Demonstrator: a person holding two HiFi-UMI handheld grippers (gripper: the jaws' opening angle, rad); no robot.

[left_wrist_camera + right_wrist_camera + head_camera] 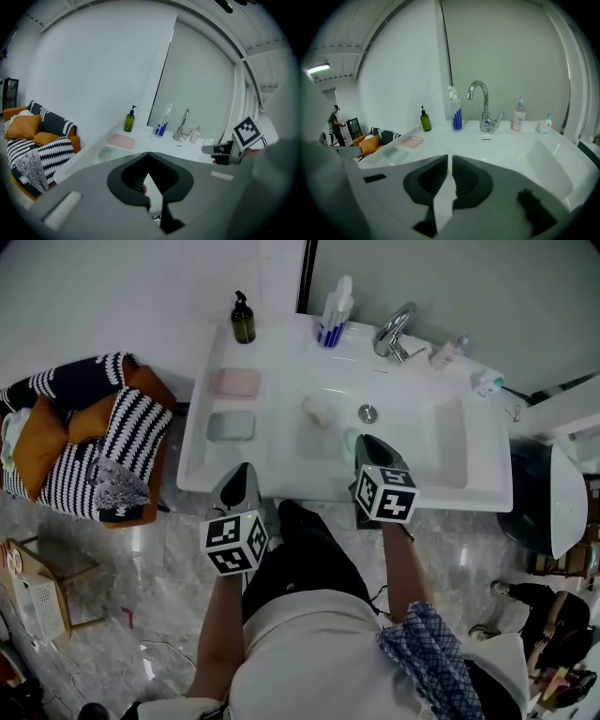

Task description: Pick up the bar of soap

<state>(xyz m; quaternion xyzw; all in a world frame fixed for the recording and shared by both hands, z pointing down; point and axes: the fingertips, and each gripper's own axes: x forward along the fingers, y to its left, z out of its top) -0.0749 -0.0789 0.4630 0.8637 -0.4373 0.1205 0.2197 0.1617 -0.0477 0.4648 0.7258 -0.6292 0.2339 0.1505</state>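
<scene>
**Left gripper** (246, 468): We see its dark ribbed fingers (130, 180) drawn together with the tips meeting. Nothing sits between them. They hang at the front rim of the white ceramic washbasin (487, 486) and hold nothing.

**Right gripper** (364, 440): Its fingers (427, 182) are all but together, with only a thin slit between the pads. Its own view shows nothing in that slit. The tips stand past the front rim, over the bowl.

**Cream-coloured oblong bar of soap** (319, 412): It lies in the bowl, ahead of the right fingertips and a little to their left, apart from them. From the left fingertips it is ahead and well to the right. Neither gripper holds it.

**Small pale green patch** (349, 441): It sits just beside the right fingertips, on their left. We cannot tell what it is, nor whether the fingers touch it.

**Ahead of the left fingertips**, on the flat shelf of the basin:
- The pale green rectangular soap dish (231, 426) is nearest.
- The pink rectangular soap dish (236, 382) is just behind it.

**Ahead of the right fingertips**:
- The round chrome drain (367, 413) is near.
- The curved chrome tap (394, 332) is farther on, at the back edge.
</scene>
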